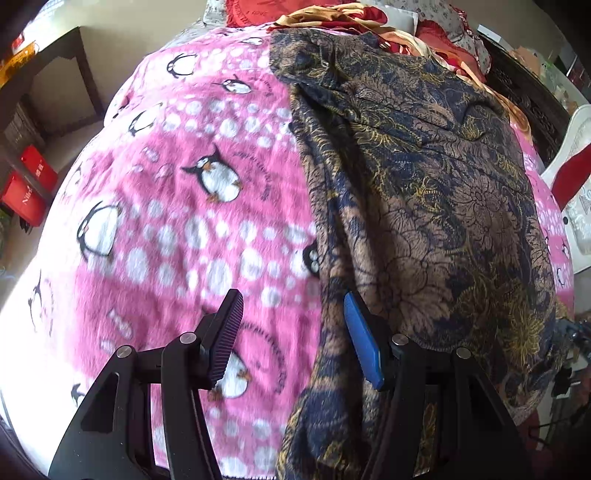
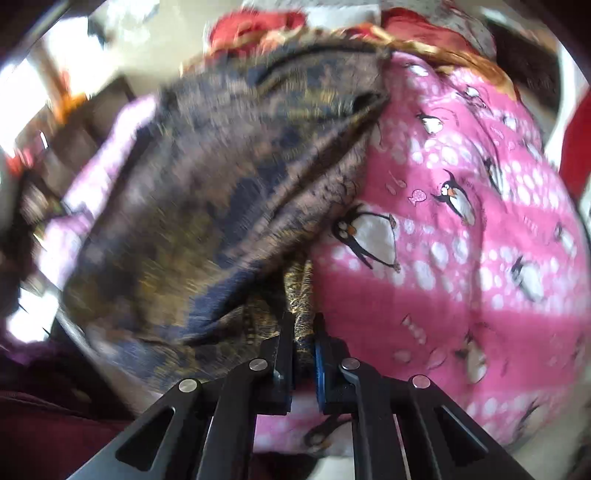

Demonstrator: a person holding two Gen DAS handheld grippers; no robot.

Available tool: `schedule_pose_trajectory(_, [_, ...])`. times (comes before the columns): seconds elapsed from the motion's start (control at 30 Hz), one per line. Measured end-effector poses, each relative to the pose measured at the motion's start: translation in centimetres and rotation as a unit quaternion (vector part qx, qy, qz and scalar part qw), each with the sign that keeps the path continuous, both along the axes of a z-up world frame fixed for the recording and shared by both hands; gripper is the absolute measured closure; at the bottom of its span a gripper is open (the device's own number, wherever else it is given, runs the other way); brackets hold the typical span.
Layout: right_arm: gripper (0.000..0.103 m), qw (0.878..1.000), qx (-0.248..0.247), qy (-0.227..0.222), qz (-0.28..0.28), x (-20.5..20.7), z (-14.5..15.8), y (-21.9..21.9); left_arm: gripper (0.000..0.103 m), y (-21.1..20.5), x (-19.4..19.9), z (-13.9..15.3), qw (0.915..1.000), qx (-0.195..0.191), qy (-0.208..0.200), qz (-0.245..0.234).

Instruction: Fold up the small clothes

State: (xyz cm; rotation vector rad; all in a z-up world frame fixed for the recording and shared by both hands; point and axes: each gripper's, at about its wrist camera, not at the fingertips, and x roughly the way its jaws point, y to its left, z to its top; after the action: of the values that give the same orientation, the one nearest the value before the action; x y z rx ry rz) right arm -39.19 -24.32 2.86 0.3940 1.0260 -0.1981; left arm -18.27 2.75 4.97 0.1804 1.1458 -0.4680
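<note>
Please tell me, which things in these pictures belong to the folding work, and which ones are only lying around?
Belong to the job:
- dark blue and brown floral patterned garment
- right gripper, shut on its edge
- left gripper, open at its side edge

Just lying about:
- pink fleece penguin blanket underneath
- red and gold crumpled fabrics behind
- red boxes on the floor

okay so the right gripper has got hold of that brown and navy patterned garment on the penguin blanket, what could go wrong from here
1. The right gripper pinches only a narrow bunch of the patterned garment; it might slip free if pulled hard.
2. The left gripper is open, straddling the garment's edge over the pink penguin blanket; closing could catch the fleece too.
3. The right view is motion-blurred, so a fast swing may fold the cloth unevenly.
</note>
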Motion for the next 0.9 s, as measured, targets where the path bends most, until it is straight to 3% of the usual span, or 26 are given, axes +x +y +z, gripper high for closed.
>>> schedule_pose_trajectory(0.1, [0.095, 1.0, -0.019, 0.0, -0.007, -1.7, 0.8, -0.2, 0.046, 0.9, -0.7, 0.0, 1.0, 0.002, 0.002, 0.005])
schedule_pose_trajectory(0.3, [0.096, 0.999, -0.001, 0.02, -0.036, -4.3, -0.8, -0.7, 0.046, 2.7, -2.3, -0.6, 0.9998, -0.006, 0.017, 0.002])
schedule_pose_trajectory(0.43, [0.096, 0.998, 0.028, 0.009, -0.051, -4.6, -1.5, -1.0, 0.046, 3.7, -3.2, -1.0, 0.9995, -0.007, 0.031, 0.001])
schedule_pose_trajectory(0.9, [0.094, 0.997, 0.041, 0.004, -0.063, -4.3, -2.0, -1.2, 0.046, 3.4, -6.2, -1.5, 0.9975, 0.016, 0.049, -0.048])
